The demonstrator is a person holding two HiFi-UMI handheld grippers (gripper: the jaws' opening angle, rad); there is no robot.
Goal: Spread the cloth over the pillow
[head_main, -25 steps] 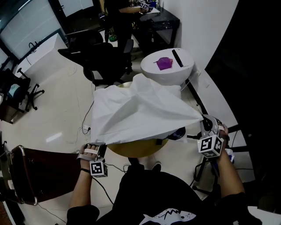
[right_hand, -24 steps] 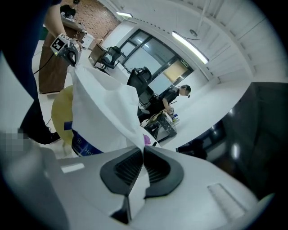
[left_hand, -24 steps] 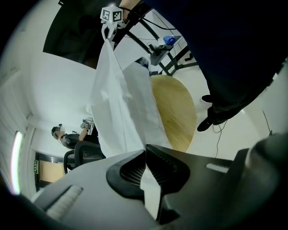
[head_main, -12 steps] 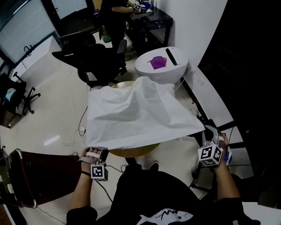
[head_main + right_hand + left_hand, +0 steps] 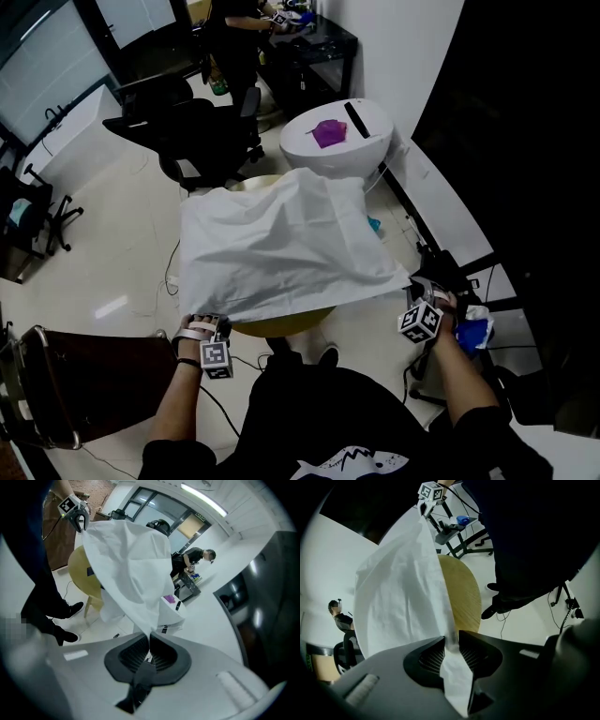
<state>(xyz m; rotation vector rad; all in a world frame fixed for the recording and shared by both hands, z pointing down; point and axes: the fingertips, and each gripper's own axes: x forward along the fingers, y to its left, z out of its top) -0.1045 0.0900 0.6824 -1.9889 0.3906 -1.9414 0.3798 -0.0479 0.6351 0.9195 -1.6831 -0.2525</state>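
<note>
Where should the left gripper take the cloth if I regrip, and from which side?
Its near left corner, coming from the person's side, jaws across the hem: the cloth hangs free there past the round yellow table. The left gripper has just been opening its jaws with that corner between them; the right gripper is shut on the other near corner.

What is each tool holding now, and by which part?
The right tool pinches the white fabric cloth by its near right corner. On the left tool, the jaws have just been opening, with the near left corner between them, hardly gripped.
</note>
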